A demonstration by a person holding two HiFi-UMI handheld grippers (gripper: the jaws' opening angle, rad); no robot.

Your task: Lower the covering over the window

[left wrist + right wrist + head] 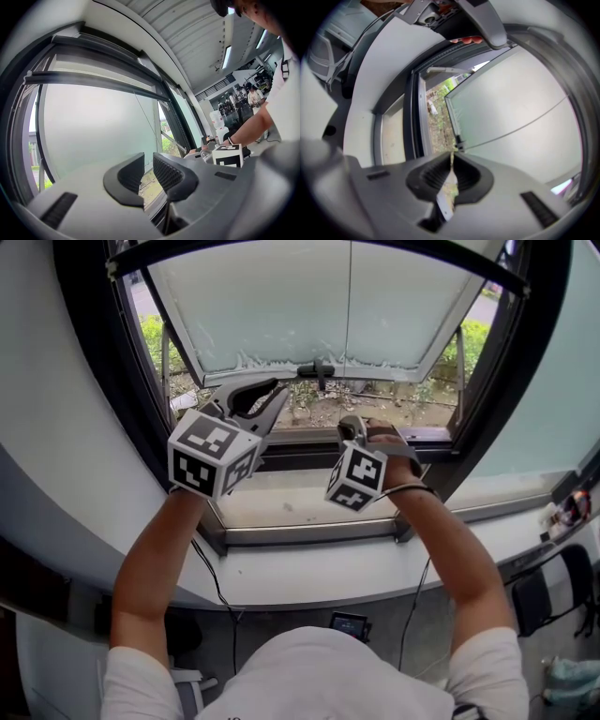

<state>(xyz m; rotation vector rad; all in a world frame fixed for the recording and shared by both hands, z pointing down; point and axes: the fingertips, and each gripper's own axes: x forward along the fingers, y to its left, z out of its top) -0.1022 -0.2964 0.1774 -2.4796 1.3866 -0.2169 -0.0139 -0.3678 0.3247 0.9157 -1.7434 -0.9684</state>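
A pale roller blind covers most of the window, its bottom rail hanging above a strip of open view. In the right gripper view the blind fills the right side. A thin pull string runs from the rail's clip down into my right gripper, which is shut on the string and its white tag. In the head view the right gripper sits just below the rail, right of centre. My left gripper is held level beside it, shut with nothing between its pads.
The black window frame surrounds the opening, with a light sill below the grippers. Greenery and soil show outside. A thin cord crosses the blind. Cables and a small device lie under the ledge, and a chair stands at the right.
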